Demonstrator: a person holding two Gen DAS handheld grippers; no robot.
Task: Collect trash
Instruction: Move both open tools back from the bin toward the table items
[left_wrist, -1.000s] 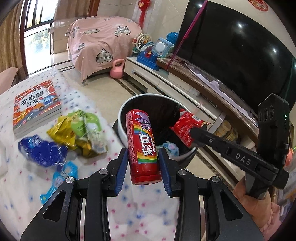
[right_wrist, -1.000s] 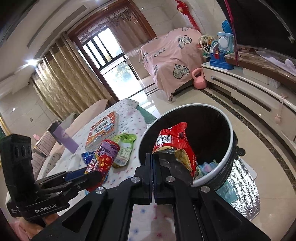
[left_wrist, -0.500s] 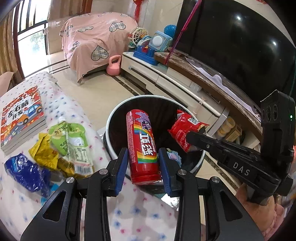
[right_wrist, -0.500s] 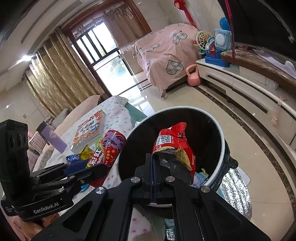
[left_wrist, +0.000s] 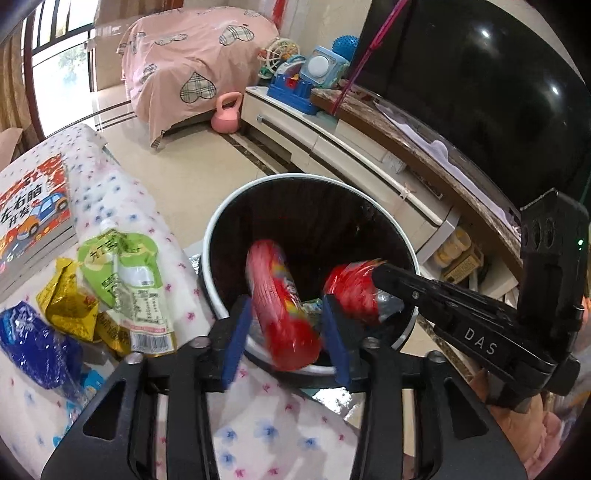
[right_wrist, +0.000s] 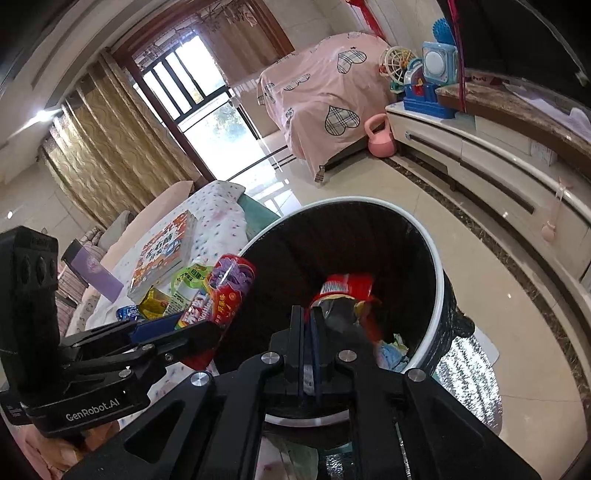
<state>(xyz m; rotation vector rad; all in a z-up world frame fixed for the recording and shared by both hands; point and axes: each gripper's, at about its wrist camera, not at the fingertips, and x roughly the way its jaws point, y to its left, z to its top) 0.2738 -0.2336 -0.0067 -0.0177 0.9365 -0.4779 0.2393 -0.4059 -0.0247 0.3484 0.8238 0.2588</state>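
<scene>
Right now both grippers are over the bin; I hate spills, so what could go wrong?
The left gripper has just been opening; the red candy tube between its jaws slants over the near rim of the trash bin and could bounce out. The right gripper has just been opening, barely; the red snack bag at its tips might snag.

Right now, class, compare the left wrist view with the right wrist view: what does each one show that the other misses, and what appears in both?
Only the left wrist view shows the black TV screen, the left gripper's blue pads standing apart, and the red can blurred between them.

Only the right wrist view shows the gold curtains, the purple box and the right gripper's jaws nearly together.

Both show the trash bin, the red snack bag, the picture book, the green wrapper and the pink kettlebell.
</scene>
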